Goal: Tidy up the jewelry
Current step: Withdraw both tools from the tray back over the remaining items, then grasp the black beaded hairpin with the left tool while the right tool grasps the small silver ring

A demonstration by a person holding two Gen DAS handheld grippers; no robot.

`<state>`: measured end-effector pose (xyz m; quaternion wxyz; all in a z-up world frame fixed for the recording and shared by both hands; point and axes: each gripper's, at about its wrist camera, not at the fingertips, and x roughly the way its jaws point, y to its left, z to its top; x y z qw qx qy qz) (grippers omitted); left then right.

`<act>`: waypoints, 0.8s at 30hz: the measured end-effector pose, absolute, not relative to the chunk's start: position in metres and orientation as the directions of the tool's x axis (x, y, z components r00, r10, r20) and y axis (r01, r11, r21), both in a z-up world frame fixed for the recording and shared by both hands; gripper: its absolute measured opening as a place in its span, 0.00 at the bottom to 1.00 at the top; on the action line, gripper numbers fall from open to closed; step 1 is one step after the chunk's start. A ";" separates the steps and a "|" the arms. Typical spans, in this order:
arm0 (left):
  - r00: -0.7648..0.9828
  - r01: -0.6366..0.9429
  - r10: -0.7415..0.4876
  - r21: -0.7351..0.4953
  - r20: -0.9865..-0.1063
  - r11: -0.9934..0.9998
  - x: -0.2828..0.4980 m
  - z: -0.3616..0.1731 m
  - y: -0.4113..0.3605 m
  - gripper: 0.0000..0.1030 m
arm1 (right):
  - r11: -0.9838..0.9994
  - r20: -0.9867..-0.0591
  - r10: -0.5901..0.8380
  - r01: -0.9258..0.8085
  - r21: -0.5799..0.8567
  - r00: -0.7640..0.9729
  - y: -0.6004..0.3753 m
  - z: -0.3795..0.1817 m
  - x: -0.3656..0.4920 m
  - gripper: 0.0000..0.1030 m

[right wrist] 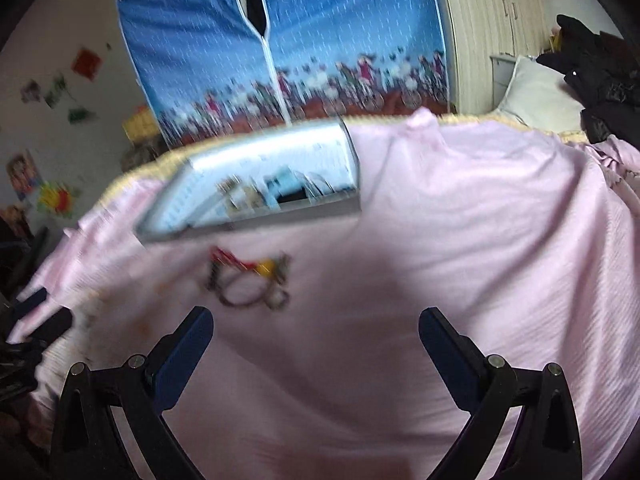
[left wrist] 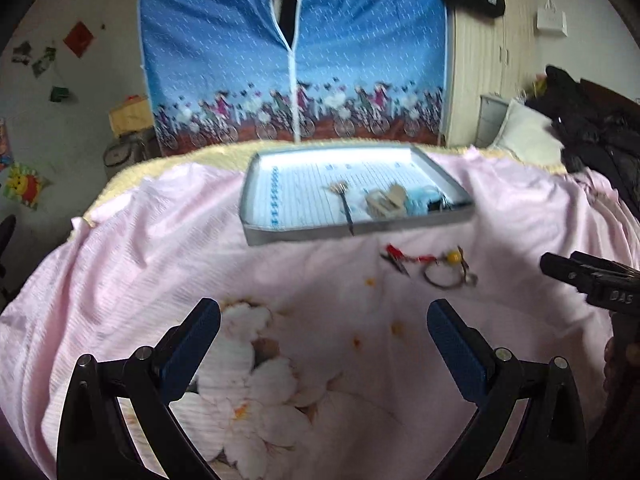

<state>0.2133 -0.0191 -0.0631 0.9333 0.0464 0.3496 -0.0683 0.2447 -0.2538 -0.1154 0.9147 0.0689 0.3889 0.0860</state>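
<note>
Left gripper (left wrist: 324, 322): fingers spread wide, nothing between them, above the pink floral bedsheet (left wrist: 160, 280). Right gripper (right wrist: 316, 330): likewise spread and empty. Loose jewelry cluster (left wrist: 434, 266), with red clips, a yellow bead and a ring-shaped bracelet, lies on the sheet just near of the grey tray (left wrist: 256, 216). Tray holds a hairpin (left wrist: 344, 204) and small items at its right end.

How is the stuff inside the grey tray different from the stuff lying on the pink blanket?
The pieces in the tray look pale: beige and light blue bits plus a dark-stemmed pin. The pile on the pink blanket is brighter: red clips, a yellow bead and a dark ring. The tray pieces are already put away; the blanket pile still lies loose in front of the tray. Both groups are small accessories, and neither gripper is touching them.
</note>
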 end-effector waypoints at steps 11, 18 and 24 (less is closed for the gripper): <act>0.609 0.217 -0.157 -0.027 -0.778 0.976 0.263 -0.100 -0.043 0.98 | 0.983 -0.785 0.167 -0.165 0.083 0.597 -0.256 -0.138 0.281 1.00; 0.596 0.248 -0.274 -0.151 -0.755 0.957 0.296 -0.096 -0.053 0.96 | 0.957 -0.790 0.196 -0.290 0.023 0.581 -0.251 -0.143 0.303 1.00; 0.551 0.283 -0.311 -0.176 -0.774 0.943 0.322 -0.101 -0.070 0.59 | 0.945 -0.797 0.239 -0.322 0.059 0.554 -0.248 -0.151 0.309 0.98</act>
